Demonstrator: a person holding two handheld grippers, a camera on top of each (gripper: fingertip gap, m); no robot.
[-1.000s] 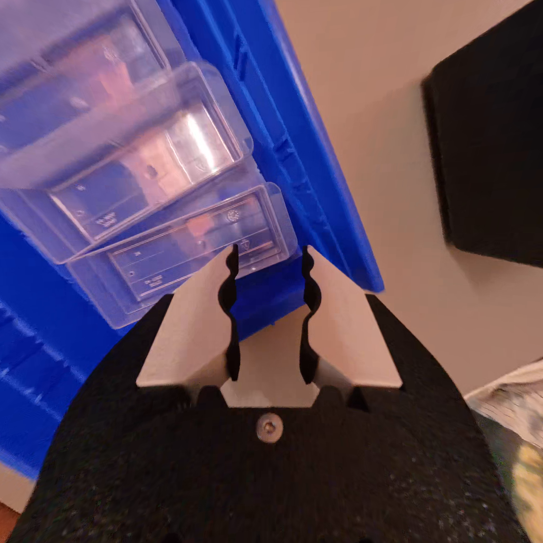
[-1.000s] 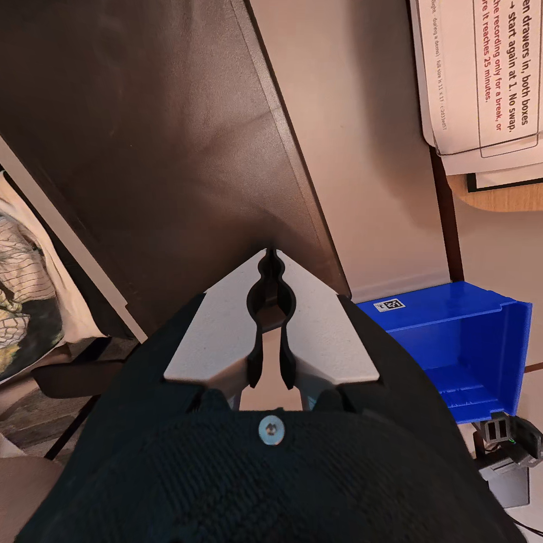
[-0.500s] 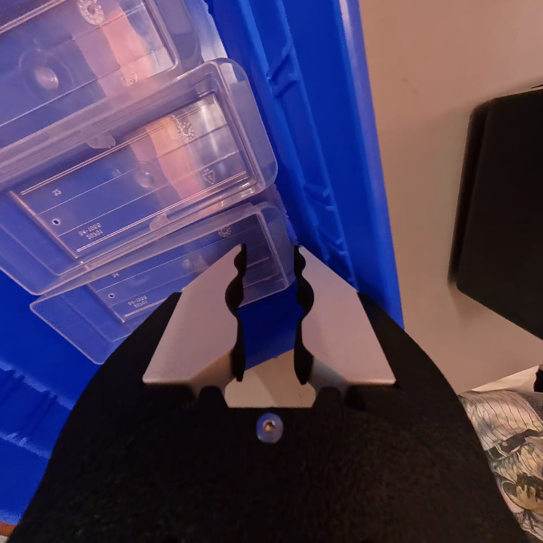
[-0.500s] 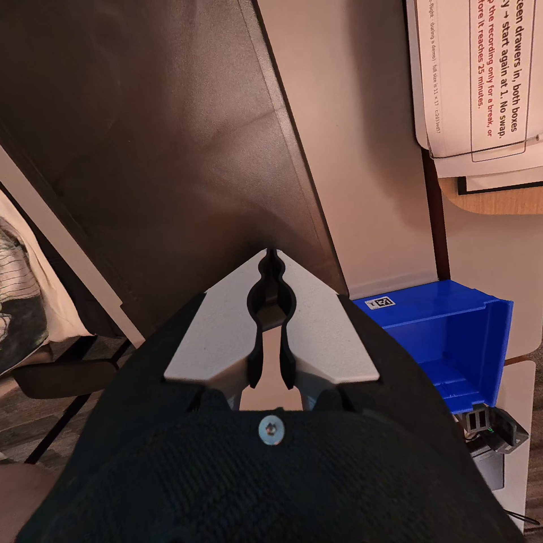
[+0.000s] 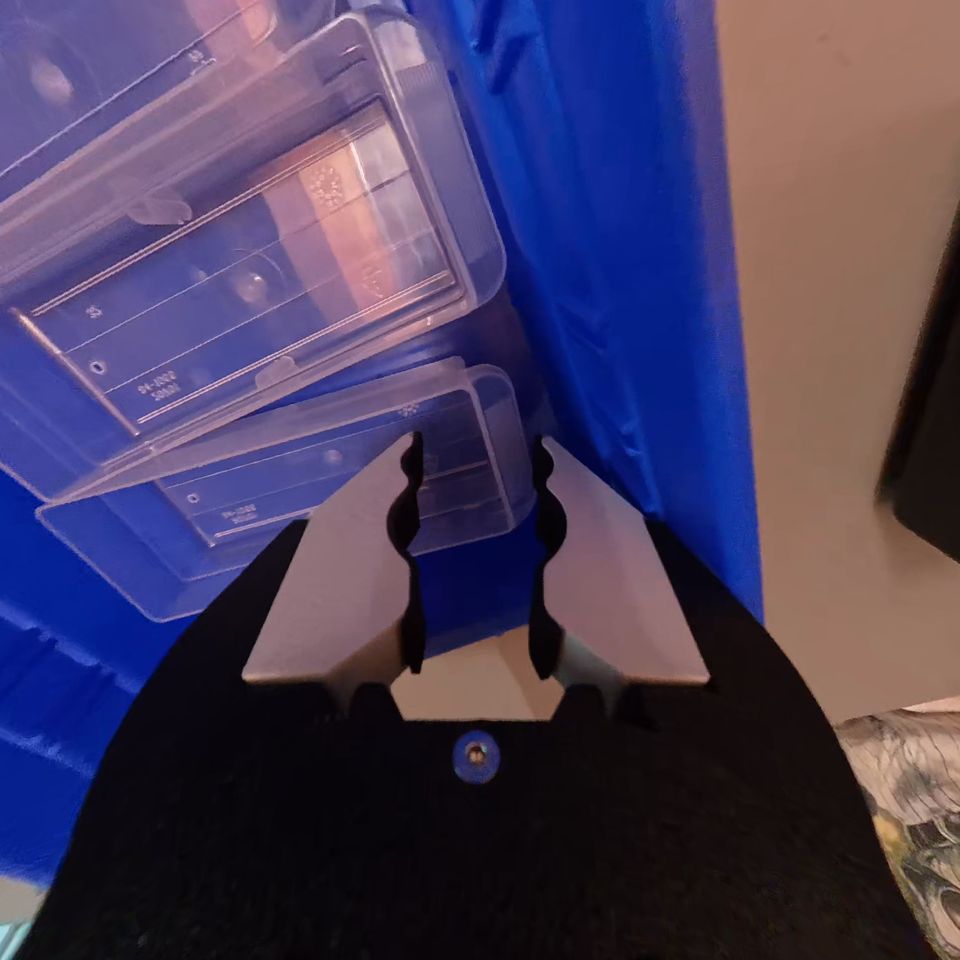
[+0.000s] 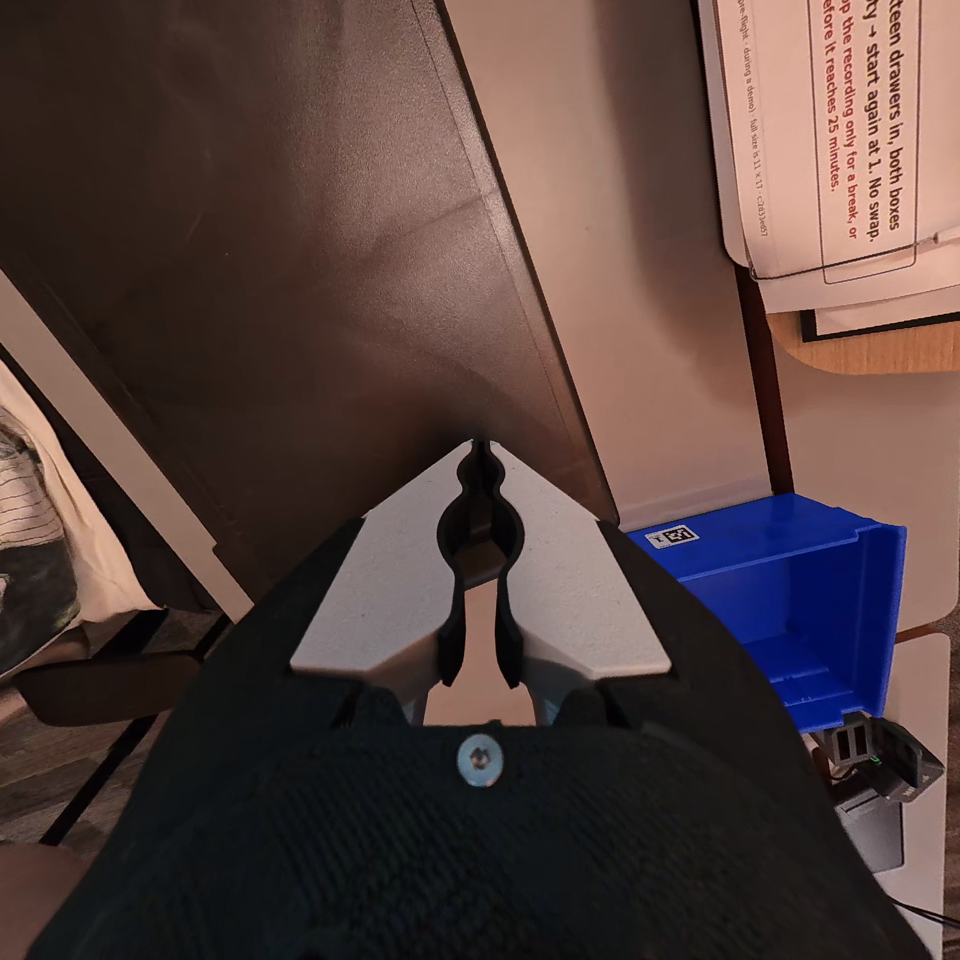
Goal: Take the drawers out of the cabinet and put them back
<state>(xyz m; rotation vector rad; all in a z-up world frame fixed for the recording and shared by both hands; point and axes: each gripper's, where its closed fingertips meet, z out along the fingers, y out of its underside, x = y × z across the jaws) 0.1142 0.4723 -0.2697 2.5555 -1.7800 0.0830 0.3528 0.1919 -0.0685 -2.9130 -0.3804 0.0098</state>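
Observation:
In the left wrist view, several clear plastic drawers lie stacked in a blue bin point(image 5: 597, 260). My left gripper point(image 5: 475, 441) is open and empty, its tips just over the nearest clear drawer point(image 5: 322, 488). A second clear drawer point(image 5: 249, 249) lies above it, overlapping. In the right wrist view, my right gripper point(image 6: 480, 444) is shut with nothing between the fingers, right up against the dark side of the cabinet point(image 6: 260, 234). An empty blue bin point(image 6: 789, 597) lies to its lower right.
A printed paper sheet point(image 6: 841, 130) lies on a wooden board at the upper right of the right wrist view. A small black and grey device point(image 6: 872, 763) sits below the empty bin. A black object point(image 5: 924, 389) lies on the beige table right of the left bin.
The left gripper has moved closer to the stacked drawers and turned, so the bin wall now runs nearly upright. The right gripper has barely moved and stays shut.

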